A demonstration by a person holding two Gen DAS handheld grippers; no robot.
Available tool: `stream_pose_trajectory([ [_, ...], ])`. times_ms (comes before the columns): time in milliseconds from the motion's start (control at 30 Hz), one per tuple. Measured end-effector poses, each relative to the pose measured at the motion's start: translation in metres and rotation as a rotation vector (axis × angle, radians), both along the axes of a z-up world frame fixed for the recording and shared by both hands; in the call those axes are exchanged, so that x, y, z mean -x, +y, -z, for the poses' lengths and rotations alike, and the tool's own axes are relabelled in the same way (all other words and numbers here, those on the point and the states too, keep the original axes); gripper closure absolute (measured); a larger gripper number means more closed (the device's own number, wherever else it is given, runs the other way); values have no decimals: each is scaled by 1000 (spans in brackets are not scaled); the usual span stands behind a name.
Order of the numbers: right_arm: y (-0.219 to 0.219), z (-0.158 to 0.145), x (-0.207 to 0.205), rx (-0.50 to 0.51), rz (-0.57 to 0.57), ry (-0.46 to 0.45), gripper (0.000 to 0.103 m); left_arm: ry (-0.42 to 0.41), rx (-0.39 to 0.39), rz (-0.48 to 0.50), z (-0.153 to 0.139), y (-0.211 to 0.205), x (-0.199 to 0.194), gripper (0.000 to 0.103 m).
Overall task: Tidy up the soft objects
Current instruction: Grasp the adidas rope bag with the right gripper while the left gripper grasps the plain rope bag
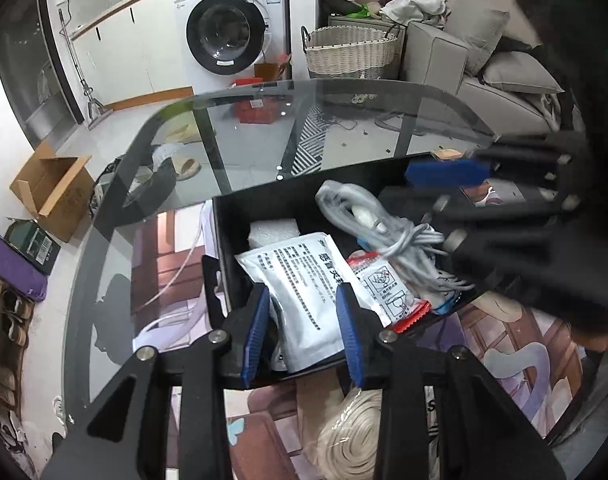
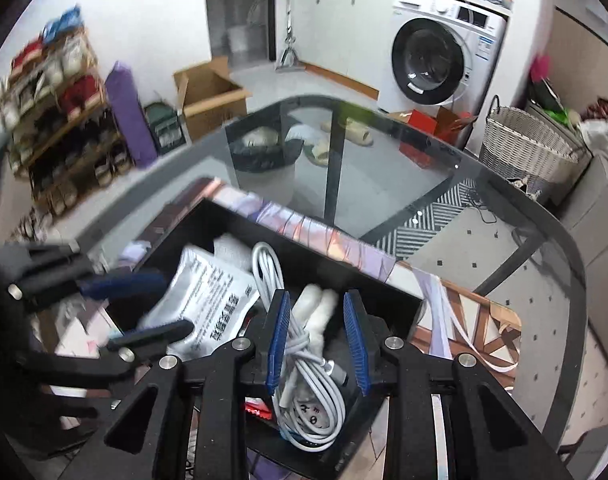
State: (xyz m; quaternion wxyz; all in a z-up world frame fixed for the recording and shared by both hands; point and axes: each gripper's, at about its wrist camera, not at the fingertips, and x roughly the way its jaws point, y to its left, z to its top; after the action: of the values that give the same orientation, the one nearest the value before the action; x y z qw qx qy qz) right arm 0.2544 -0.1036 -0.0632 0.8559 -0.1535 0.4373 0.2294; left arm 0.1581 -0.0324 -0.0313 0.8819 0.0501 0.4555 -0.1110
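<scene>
Both grippers hovering over black bin (image 1: 224,240) of soft stuff on glass table (image 1: 244,140).

Left gripper (image 1: 304,332) is straddling the silver pouch (image 1: 304,280); pinch unclear. Right gripper (image 2: 316,344) is straddling the grey cable bundle (image 2: 304,360) and white plush (image 2: 320,308); grip unclear. Only left view is showing cream rope coil (image 1: 352,432); bin floor mostly hidden.

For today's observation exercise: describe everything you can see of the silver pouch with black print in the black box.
The silver pouch is a flat, foil-looking sachet with rows of black print, slightly crumpled. It lies tilted in the black box, over white foam, beside a red-and-white packet. The left gripper straddles its near end, jaws apart.
</scene>
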Motion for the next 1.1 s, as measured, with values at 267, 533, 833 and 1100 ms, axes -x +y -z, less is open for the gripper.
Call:
stream_pose_trajectory([
  [267, -14, -10, 5, -36, 27, -10, 74, -54, 15, -8, -16, 12, 14, 59],
  [533, -35, -27, 72, -196, -46, 185, 41, -102, 4, 41, -27, 26, 65, 46],
  [833, -6, 33, 105, -133, 59, 245, 40, 7, -96, 60, 26, 31, 90, 45],
  [1100, -21, 48, 106, 58, 4, 228, 37, -16, -85, 132, 23, 4, 90, 44],
])
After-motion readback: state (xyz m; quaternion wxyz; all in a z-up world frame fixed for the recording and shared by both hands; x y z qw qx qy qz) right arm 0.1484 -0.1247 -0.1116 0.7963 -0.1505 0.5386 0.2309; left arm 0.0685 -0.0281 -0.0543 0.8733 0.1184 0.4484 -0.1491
